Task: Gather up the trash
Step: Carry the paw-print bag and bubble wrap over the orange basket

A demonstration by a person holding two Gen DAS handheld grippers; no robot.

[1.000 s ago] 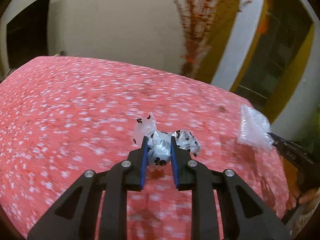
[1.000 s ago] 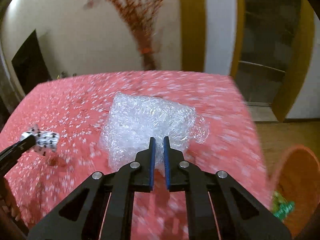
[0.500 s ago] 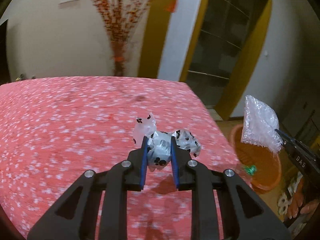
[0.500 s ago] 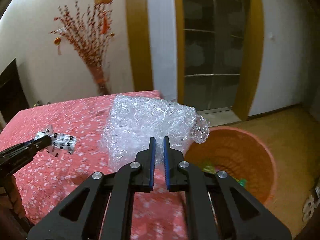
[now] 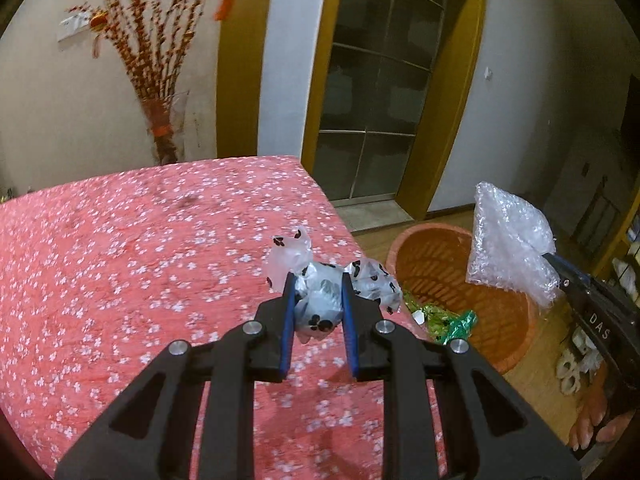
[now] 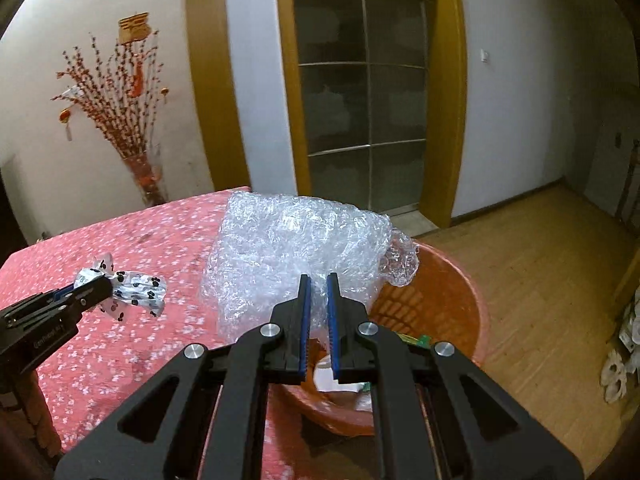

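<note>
My left gripper is shut on a crumpled white wrapper with black paw prints and holds it above the right edge of the red flowered table. It also shows in the right wrist view. My right gripper is shut on a sheet of clear bubble wrap and holds it over the orange basket on the floor. The bubble wrap hangs above the basket in the left wrist view too.
The basket holds green and white scraps. A glass door with a yellow frame stands behind it. A vase of red branches stands by the wall behind the table. The wooden floor lies to the right.
Both grippers have swung right, from over the table toward the orange basket. The bubble wrap now hangs over the basket. The wrapper is at the table's right edge. Both grips are unchanged.
</note>
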